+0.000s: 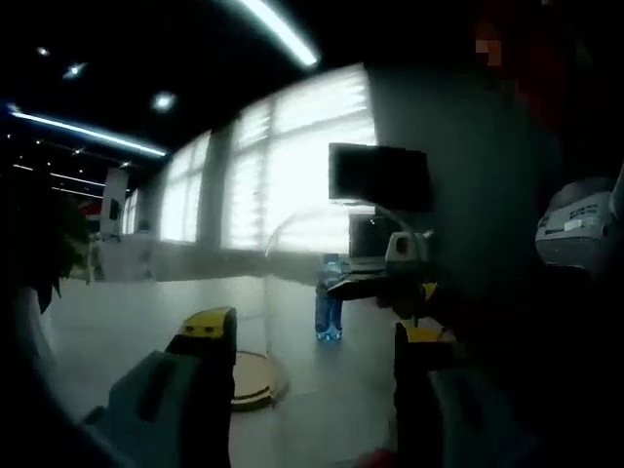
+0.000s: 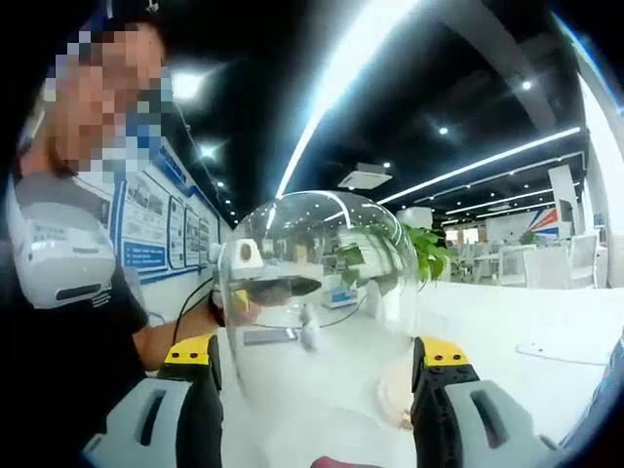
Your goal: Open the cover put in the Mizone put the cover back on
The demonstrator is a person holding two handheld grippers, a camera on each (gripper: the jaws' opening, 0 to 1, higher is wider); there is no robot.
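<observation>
The right tongs [image 2: 317, 375] stand apart with the clear dome cover [image 2: 312, 292] between them, contact unclear. The left tongs [image 1: 312, 351] stand apart; the bottle [image 1: 329, 302] stands mid-frame on the desk [image 1: 127, 322], beyond the wooden base [image 1: 253, 378].

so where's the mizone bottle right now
In the left gripper view the Mizone bottle stands upright on the white table, behind the clear dome cover and to the right of its wooden base.

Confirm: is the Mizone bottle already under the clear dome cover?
No. In the left gripper view the Mizone bottle stands on the table, beside the wooden base.
</observation>
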